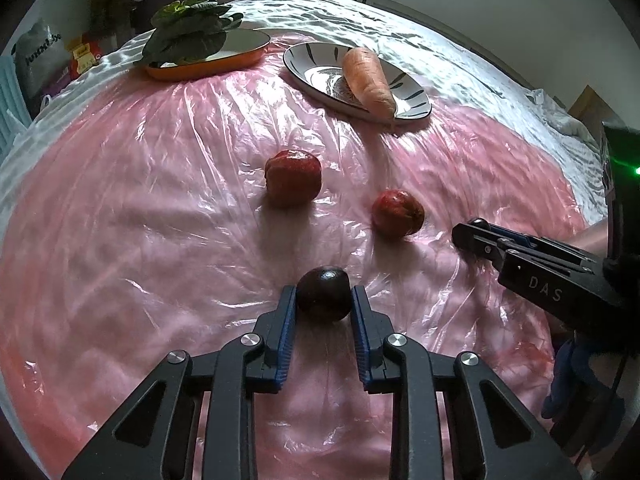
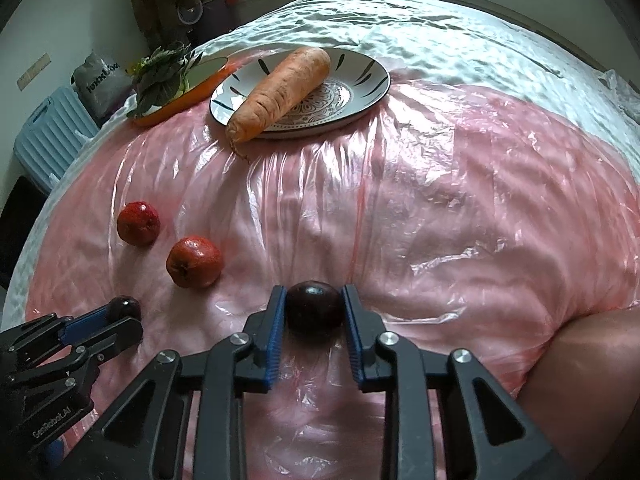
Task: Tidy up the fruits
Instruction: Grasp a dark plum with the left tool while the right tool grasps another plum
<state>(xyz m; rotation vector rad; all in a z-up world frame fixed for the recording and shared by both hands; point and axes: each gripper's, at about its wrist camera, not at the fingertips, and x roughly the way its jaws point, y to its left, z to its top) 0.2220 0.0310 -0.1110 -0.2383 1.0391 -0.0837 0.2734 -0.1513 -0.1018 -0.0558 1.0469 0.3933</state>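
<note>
We have a dark plum in each claw. The left claw [image 1: 324, 296] brackets one plum [image 1: 324, 294], its pads touching or nearly touching the fruit's sides; the right claw [image 2: 314, 298] brackets the other plum [image 2: 314, 306] the same way. Whether either plum is lifted off the plastic sheet [image 2: 440, 220] or resting on it, we cannot tell.

Taking the patterned plate [image 2: 360, 80] as our landmark: it lies at the far side of the sheet with a carrot [image 2: 280, 88] across it, the orange dish [image 1: 224, 62] of greens [image 1: 192, 28] just to its left. Two red fruits [image 1: 293, 178] [image 1: 397, 213] lie between the plate and the claws.

To do this well, we should squeeze gently, lift straight up so the slick sheet is not dragged, and keep the claws apart.
</note>
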